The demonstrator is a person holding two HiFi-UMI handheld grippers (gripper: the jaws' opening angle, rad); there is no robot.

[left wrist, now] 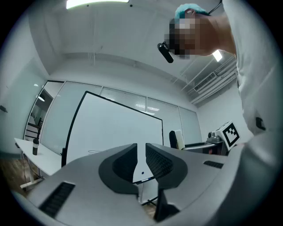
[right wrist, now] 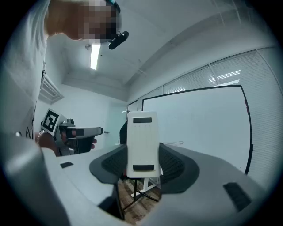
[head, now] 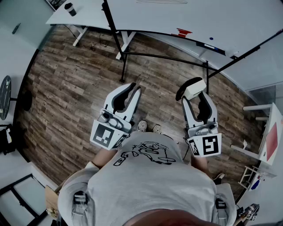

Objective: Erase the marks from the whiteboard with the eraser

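Note:
The whiteboard stands ahead on a black-framed stand, with a red mark near its lower edge and a faint scribble higher up. The same whiteboard fills the middle of the left gripper view and shows in the right gripper view. My right gripper is shut on a white eraser, held upright between the jaws and short of the board. My left gripper is shut with nothing in it. Both hang over the wooden floor, apart from the board.
A white table with a dark cup stands at the back left. A white shelf is at the right and a round black stool at the left. The board's stand legs reach toward me.

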